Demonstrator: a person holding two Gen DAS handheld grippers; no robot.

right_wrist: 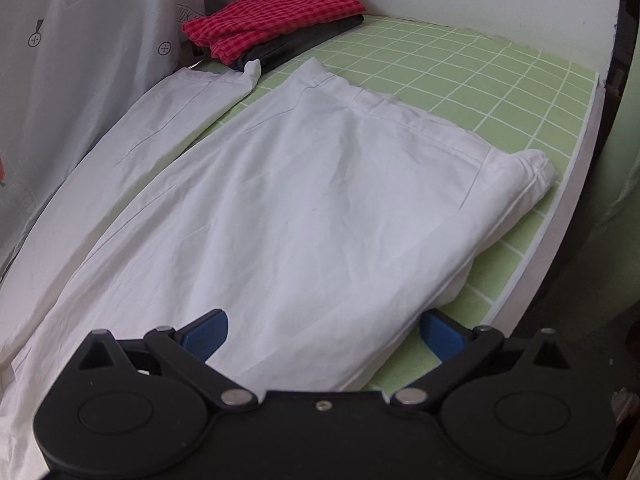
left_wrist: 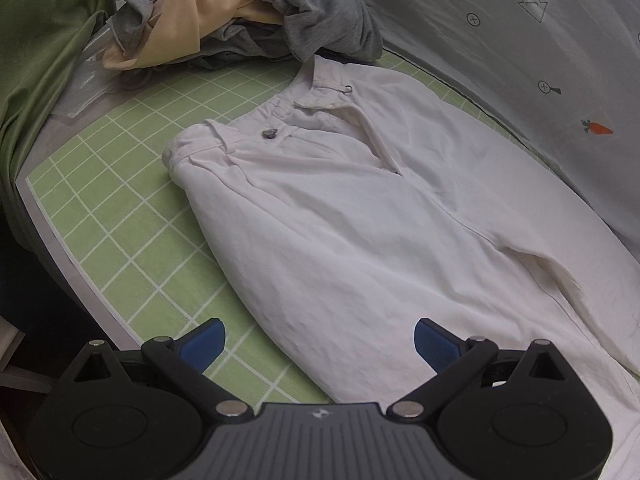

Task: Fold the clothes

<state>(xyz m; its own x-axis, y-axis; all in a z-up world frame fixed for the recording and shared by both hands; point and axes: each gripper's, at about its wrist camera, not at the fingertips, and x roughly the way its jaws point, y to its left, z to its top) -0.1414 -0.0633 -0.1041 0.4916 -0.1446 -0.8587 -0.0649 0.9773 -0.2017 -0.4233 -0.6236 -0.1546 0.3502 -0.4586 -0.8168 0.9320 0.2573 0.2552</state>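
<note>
White trousers [left_wrist: 360,216] lie flat on the green grid mat [left_wrist: 120,216], waistband and grey button [left_wrist: 270,133] toward the far left. My left gripper [left_wrist: 320,344] is open and empty, its blue pads just above the near edge of the upper leg. In the right wrist view the two trouser legs [right_wrist: 300,200] stretch away over the mat [right_wrist: 460,64], with the hems at the far end. My right gripper [right_wrist: 324,330] is open, its fingers straddling the near leg's edge, holding nothing.
A heap of grey and beige unfolded clothes [left_wrist: 240,12] sits at the mat's far left end. A folded red checked garment on a dark one [right_wrist: 276,20] sits at the far right end. A grey printed sheet [left_wrist: 540,60] hangs along the back. The mat's front edge [right_wrist: 560,216] drops off.
</note>
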